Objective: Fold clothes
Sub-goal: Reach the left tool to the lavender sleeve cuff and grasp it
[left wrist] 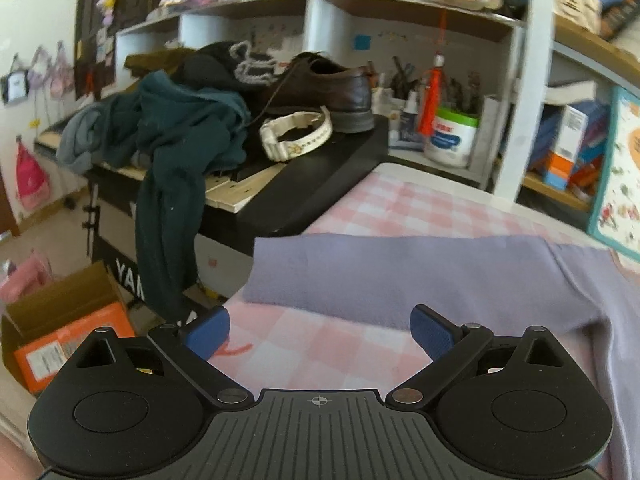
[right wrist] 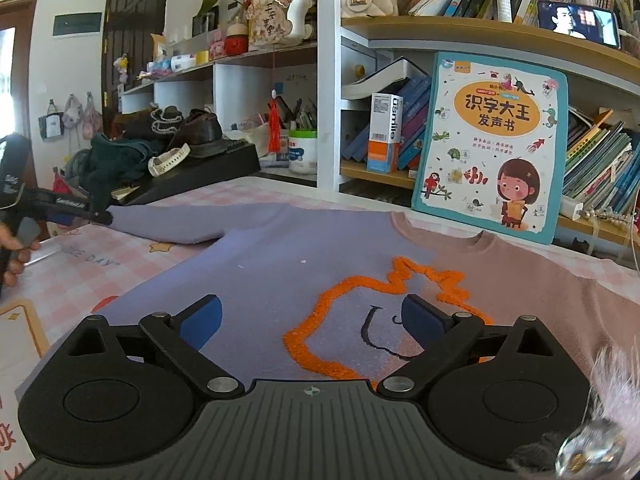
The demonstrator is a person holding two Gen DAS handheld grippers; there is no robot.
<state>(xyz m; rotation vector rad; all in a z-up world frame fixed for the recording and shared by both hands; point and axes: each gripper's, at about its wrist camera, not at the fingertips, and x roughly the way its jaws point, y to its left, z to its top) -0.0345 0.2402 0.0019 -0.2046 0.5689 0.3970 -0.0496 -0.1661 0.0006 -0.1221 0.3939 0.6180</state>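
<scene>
A sweater (right wrist: 280, 256), lavender on the left and pink on the right (right wrist: 540, 292), lies flat on the pink checked tablecloth (left wrist: 320, 344). An orange fuzzy outline (right wrist: 320, 320) marks its chest. My right gripper (right wrist: 312, 320) hovers open over that chest, nothing between its blue pads (right wrist: 200, 322). The left sleeve (left wrist: 360, 272) stretches out sideways. My left gripper (left wrist: 320, 332) is open just short of the sleeve's near edge. In the right wrist view the left gripper (right wrist: 80, 210) sits at the sleeve cuff (right wrist: 120, 218), held by a hand.
Beyond the table's left edge, a black keyboard (left wrist: 312, 184) carries dark green clothes (left wrist: 180, 140), a brown shoe (left wrist: 320, 88) and a white belt (left wrist: 296, 132). A children's book (right wrist: 492, 144) leans on the bookshelf behind the collar. A cardboard box (left wrist: 68, 332) sits on the floor.
</scene>
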